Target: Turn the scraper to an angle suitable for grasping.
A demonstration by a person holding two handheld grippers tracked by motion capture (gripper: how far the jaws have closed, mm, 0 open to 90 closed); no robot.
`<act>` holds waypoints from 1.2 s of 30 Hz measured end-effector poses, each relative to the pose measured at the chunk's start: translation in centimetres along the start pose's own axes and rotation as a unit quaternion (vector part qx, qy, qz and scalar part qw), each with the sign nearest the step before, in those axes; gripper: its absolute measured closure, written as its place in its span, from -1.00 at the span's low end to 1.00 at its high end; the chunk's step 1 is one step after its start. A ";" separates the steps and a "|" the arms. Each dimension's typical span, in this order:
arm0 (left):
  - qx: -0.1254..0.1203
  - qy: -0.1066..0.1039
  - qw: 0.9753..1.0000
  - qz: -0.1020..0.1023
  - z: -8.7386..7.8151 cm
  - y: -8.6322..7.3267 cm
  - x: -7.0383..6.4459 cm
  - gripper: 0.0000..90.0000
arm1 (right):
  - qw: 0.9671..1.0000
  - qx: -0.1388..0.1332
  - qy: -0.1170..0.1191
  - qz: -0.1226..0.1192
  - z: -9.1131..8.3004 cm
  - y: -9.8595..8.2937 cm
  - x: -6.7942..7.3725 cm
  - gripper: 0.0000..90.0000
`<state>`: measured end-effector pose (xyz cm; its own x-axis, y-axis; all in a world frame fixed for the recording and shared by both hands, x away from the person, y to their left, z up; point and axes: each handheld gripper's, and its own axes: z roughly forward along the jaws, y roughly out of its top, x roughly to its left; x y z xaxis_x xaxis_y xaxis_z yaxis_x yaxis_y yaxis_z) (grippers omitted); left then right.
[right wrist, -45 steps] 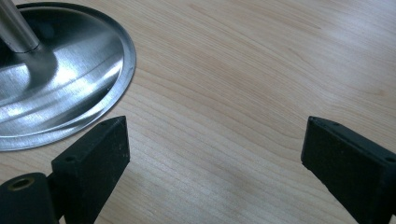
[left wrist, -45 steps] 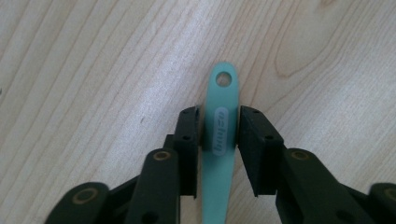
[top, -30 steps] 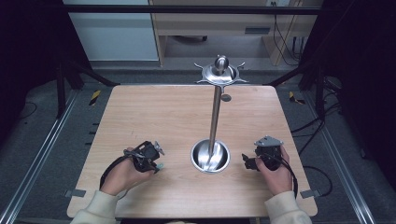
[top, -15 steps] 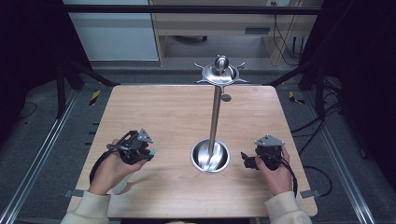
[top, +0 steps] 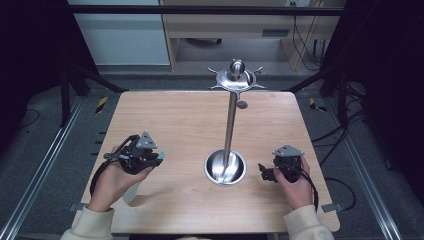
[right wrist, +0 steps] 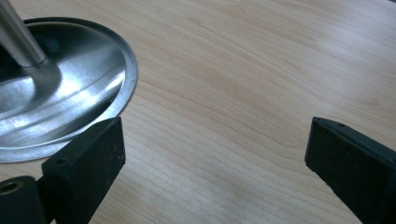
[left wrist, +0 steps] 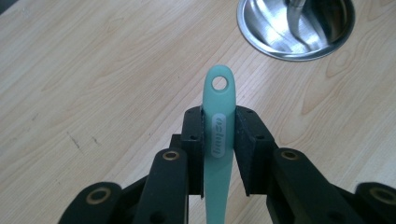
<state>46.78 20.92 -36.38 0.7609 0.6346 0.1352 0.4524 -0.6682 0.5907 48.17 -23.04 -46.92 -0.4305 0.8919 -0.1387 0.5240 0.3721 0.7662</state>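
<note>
Left tool (top: 159,156) shifted outward, clamped on teal handle (left wrist: 218,135); right tool (right wrist: 215,154) wide open.

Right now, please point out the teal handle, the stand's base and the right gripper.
teal handle (left wrist: 218,126), left gripper view, its label.
stand's base (top: 214,172), high view, left rim.
right gripper (right wrist: 212,168), right gripper view, between its jaws.

Wooden table (top: 180,120), grey floor (top: 45,150), pale cabinet (top: 120,30)
</note>
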 end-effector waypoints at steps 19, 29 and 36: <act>-0.076 -0.015 0.997 -0.004 -2.2 0.4 -0.4 0.65 | 1.000 -0.025 -0.015 -0.011 -0.2 0.0 -0.4 -0.86; -0.108 -0.013 0.994 0.003 -3.0 0.7 -1.0 0.65 | 0.999 -0.024 -0.017 -0.011 -0.4 0.0 -0.5 -0.85; -0.111 -0.013 0.994 0.006 -3.1 0.8 -1.4 0.65 | 0.999 -0.024 -0.016 -0.016 -0.5 0.3 -0.4 -0.84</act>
<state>44.69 20.70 -33.60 0.7786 0.6150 0.1246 0.3311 -0.5713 0.7510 48.15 -23.46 -46.33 -0.4216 0.8880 -0.1836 0.4738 0.3884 0.7904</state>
